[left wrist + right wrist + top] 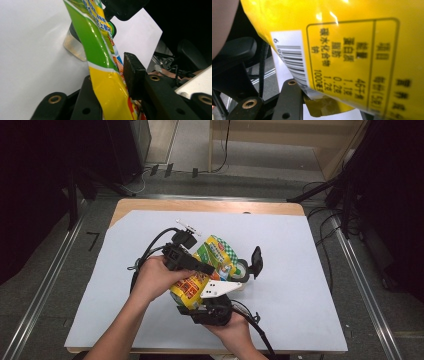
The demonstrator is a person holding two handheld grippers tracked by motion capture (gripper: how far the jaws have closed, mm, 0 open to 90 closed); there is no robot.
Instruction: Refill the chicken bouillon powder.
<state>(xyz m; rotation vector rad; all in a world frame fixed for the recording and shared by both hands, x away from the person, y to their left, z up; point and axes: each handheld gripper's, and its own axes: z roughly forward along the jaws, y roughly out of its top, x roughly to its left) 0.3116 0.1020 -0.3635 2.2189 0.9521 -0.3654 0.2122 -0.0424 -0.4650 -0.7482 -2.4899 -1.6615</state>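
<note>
Both grippers are holding the snack bag (207, 270) at frame centre, above the white surface (300, 285): left gripper (110, 82) fingers are pinching it, right gripper (329, 105) fingers seemingly clamping its bottom edge. I'm mid-handover; next, one releases.

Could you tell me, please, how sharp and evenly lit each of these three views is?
High view: white table cover evenly lit, surroundings dark, the snack bag small but legible. Left gripper view: bag fairly sharp with glare streaks, the tape roll behind it soft. Right gripper view: bag very close, print blurred, bright glare spots near the top.
</note>
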